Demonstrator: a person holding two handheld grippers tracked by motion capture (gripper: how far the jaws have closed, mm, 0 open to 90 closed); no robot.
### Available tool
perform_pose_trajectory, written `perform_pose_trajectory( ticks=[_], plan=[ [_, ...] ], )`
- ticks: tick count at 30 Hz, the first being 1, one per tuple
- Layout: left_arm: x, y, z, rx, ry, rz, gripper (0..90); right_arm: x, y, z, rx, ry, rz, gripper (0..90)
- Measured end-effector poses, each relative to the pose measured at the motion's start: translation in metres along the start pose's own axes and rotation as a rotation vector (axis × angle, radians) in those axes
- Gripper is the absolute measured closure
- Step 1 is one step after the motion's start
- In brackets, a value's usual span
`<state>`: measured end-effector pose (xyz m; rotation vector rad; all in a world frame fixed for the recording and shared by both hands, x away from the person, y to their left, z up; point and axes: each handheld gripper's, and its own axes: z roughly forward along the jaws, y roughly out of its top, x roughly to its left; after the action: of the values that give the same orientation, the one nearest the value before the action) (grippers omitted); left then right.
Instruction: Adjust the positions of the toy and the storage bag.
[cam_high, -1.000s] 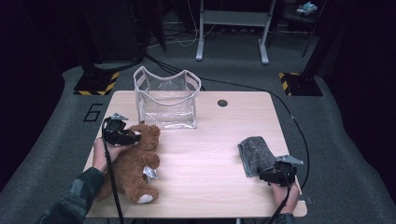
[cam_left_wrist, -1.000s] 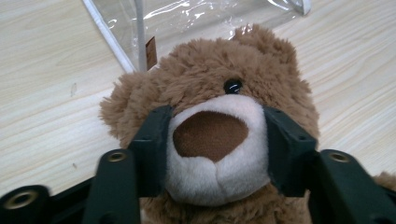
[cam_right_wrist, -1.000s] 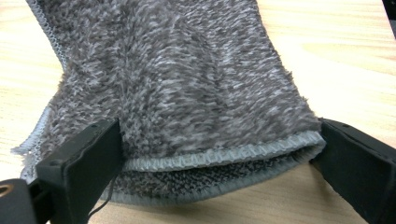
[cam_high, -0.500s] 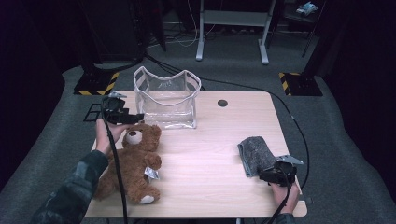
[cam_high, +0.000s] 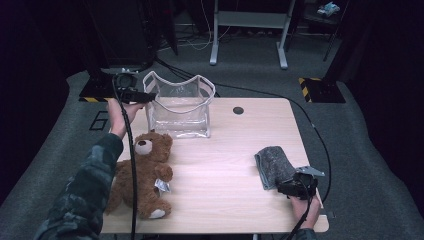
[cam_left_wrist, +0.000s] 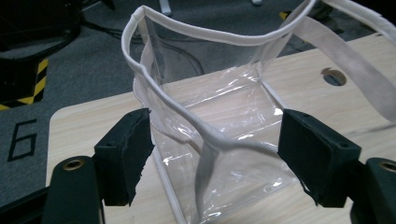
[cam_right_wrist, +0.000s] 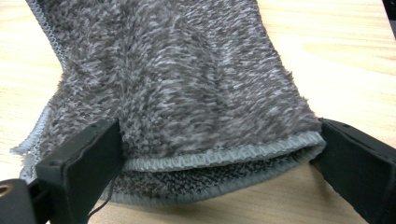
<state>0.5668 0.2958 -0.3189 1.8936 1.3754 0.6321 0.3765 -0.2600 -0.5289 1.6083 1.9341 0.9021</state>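
Clear plastic tote bag with white fabric trim (cam_high: 178, 110) stands upright at the far side of the light wooden table (cam_high: 235, 150). My left gripper (cam_left_wrist: 212, 149) is raised at the bag's left edge, and I read its jaws as wide apart, having just been opening; the bag's near white rim runs between them, but neither pad presses on it. The bag's base and its right-hand strap are cut off in the left gripper view.

Brown plush teddy bear (cam_high: 142, 172) lies on its back, nearer me than the left gripper, partly covered by my sleeve and the cable.

My right gripper (cam_right_wrist: 219, 154) sits at the near right corner, jaws flanking the folded grey fuzzy cloth (cam_high: 274, 165). Its hemmed edge fills the gap between them; whether the pads bite into the pile I cannot tell, as the fibres mask the contact.
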Motion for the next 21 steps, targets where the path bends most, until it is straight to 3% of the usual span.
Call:
perform_pose_trajectory(
  ticks=[6, 11, 15, 21],
  plan=[
    [0.003, 0.006, 0.023, 0.051, 0.018, -0.030, 34.6, 0.000, 0.000, 0.000, -0.001, 0.002, -0.001, 2.4],
    [0.004, 0.003, 0.034, 0.053, -0.044, -0.053, 55.5, 0.000, 0.000, 0.000, -0.001, 0.003, 0.000, 2.4],
    [-0.002, 0.004, 0.038, 0.056, -0.051, -0.024, 72.0, -0.001, 0.000, 0.000, -0.001, 0.004, 0.001, 2.4],
    [-0.003, 0.005, 0.043, 0.043, -0.063, -0.004, 79.6, 0.000, 0.000, 0.000, -0.001, 0.004, 0.000, 2.5]
  ],
)
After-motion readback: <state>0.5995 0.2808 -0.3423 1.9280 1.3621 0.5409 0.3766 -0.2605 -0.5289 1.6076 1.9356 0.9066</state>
